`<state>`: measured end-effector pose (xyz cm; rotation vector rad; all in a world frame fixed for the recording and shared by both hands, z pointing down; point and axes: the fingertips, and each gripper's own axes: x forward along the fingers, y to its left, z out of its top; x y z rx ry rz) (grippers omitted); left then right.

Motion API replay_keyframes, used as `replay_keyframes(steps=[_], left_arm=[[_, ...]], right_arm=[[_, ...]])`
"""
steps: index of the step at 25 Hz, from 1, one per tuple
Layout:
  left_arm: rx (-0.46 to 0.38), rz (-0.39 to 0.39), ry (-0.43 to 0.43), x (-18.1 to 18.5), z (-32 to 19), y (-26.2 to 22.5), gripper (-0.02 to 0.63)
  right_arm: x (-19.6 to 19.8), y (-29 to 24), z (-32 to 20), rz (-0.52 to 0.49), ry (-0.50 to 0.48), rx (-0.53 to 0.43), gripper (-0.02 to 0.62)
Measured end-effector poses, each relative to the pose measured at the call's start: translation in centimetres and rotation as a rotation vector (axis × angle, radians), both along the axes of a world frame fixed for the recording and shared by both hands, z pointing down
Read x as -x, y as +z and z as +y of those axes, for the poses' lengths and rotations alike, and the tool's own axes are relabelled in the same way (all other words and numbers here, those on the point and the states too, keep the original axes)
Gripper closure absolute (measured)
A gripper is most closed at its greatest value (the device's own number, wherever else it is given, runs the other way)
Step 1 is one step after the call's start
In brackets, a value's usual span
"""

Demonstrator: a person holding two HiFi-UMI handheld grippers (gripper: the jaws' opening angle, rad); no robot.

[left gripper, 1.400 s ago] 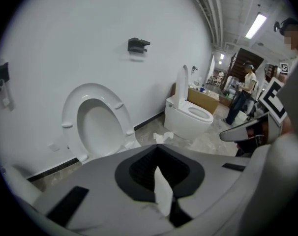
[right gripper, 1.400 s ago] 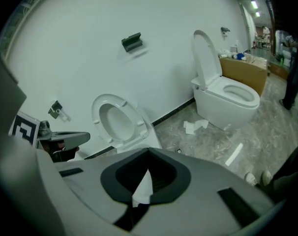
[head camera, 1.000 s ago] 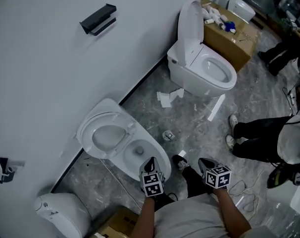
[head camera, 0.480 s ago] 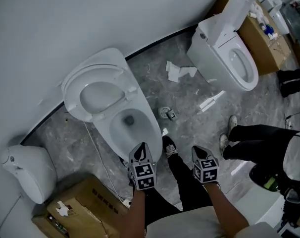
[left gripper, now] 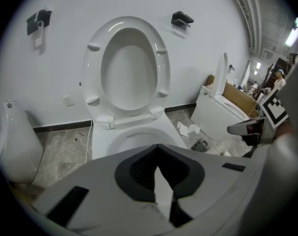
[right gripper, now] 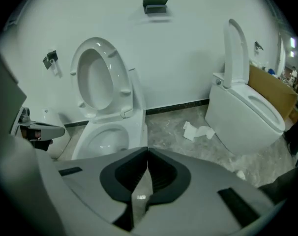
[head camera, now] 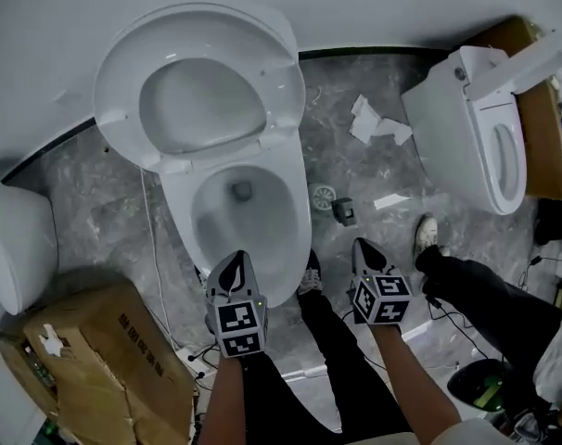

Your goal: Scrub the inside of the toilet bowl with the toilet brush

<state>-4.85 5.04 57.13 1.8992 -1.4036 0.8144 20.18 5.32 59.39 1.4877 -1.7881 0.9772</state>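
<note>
The white toilet stands against the wall with its seat and lid point(head camera: 202, 100) raised and its bowl point(head camera: 216, 235) empty of tools. My left gripper point(head camera: 233, 267) hangs over the bowl's front rim, shut and empty. My right gripper point(head camera: 366, 248) is to the right of the bowl over the floor, also shut and empty. The left gripper view looks up at the bowl point(left gripper: 134, 137) and seat point(left gripper: 132, 68) past shut jaws point(left gripper: 156, 147). The right gripper view shows the bowl point(right gripper: 107, 137) to the left of its shut jaws point(right gripper: 148, 152). No toilet brush is visible in any view.
A second toilet point(head camera: 476, 146) stands at the right, a cardboard box point(head camera: 86, 350) at lower left and a white fixture point(head camera: 12, 239) at the left edge. Paper scraps point(head camera: 374, 123) and a small round object point(head camera: 323, 196) lie on the floor. Another person's leg point(head camera: 485, 295) is at right.
Both grippers have come down towards the toilet, and the head view has tilted down, so the bowl now fills the middle of the picture. The jaws stayed shut.
</note>
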Motion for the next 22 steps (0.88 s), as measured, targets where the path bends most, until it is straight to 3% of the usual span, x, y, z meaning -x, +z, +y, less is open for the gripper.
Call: replay_keyframes(steps=[3, 10, 18, 20, 22], left_arm=[[-0.003, 0.002, -0.047, -0.4, -0.1, 2.5, 0.577], [0.028, 0.011, -0.056, -2.6, 1.5, 6.9, 0.577], [0.055, 0.048, -0.016, -5.2, 1.4, 8.0, 0.575], [0.052, 0.061, 0.0, -5.8, 0.7, 8.3, 0.577], [0.046, 0.068, 0.03, -6.5, -0.3, 8.5, 0.577]], right_arm=[[-1.6, 3.9, -0.5, 0.056, -0.043, 0.073, 0.561], [-5.7, 9.9, -0.7, 0.208, -0.161, 0.195, 0.554], [-6.1, 13.5, -4.3, 0.188, -0.171, 0.261, 0.529], [-5.3, 13.8, -4.5, 0.167, -0.166, 0.279, 0.501], [-4.6, 14.3, -4.2, 0.155, -0.171, 0.303, 0.43]])
